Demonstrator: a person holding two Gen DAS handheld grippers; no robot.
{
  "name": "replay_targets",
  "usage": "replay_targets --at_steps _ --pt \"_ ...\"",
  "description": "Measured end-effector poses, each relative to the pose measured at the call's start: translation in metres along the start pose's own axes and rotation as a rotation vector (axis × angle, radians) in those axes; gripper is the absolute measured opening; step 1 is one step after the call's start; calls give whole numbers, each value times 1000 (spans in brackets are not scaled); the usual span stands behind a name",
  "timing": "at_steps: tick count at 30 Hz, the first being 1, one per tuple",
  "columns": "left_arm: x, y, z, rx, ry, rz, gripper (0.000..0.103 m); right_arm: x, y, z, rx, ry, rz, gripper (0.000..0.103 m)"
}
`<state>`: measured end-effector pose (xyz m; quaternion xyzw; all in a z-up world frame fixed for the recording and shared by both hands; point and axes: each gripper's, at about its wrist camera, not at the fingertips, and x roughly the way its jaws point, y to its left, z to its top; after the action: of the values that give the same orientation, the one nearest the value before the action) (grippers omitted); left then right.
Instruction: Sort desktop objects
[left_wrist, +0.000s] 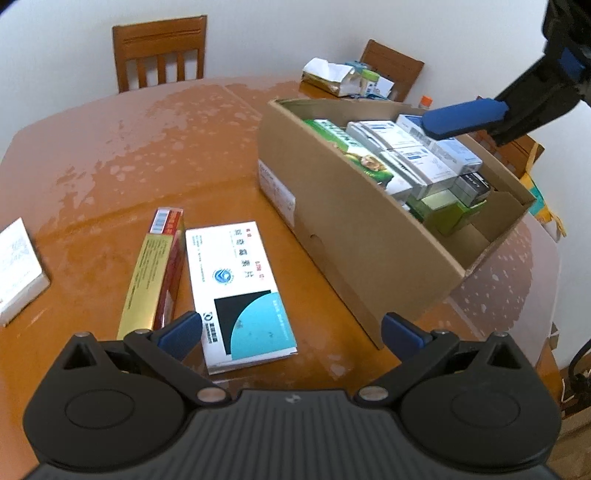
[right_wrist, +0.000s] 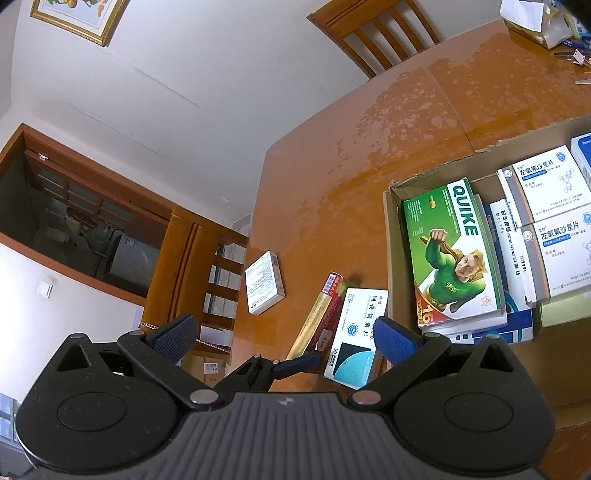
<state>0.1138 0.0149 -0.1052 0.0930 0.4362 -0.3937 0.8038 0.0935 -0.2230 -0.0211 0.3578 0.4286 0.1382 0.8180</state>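
White-teal box (left_wrist: 240, 291) flat, long axis toward left gripper (left_wrist: 291, 332).

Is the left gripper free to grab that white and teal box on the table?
Probably yes. The left gripper is open and empty, with the white and teal box lying flat just ahead. The red and gold box touching its side may crowd one finger.
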Motion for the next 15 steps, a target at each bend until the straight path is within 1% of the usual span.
replay_targets --at_steps 2,4,6,8,10,12,15 --pt "5 3 -2 -13 8 2 103 2 1 0 0 4 -1 103" --pt "13 4 -4 -23 32 5 103 4 3 -1 -5 11 -1 103" --pt "15 -1 -7 6 22 14 103 5 5 -2 -13 18 -2 103" --pt "14 -6 -9 34 28 10 103 5 8 -3 -22 22 -3 103" --pt "13 -11 -12 48 34 -24 103 6 9 -3 -27 24 -5 103" --pt "13 -16 -16 55 57 -54 103 5 9 -3 -27 24 -6 103" --pt "13 -22 -22 53 82 -51 103 5 10 -4 -31 25 -4 103"
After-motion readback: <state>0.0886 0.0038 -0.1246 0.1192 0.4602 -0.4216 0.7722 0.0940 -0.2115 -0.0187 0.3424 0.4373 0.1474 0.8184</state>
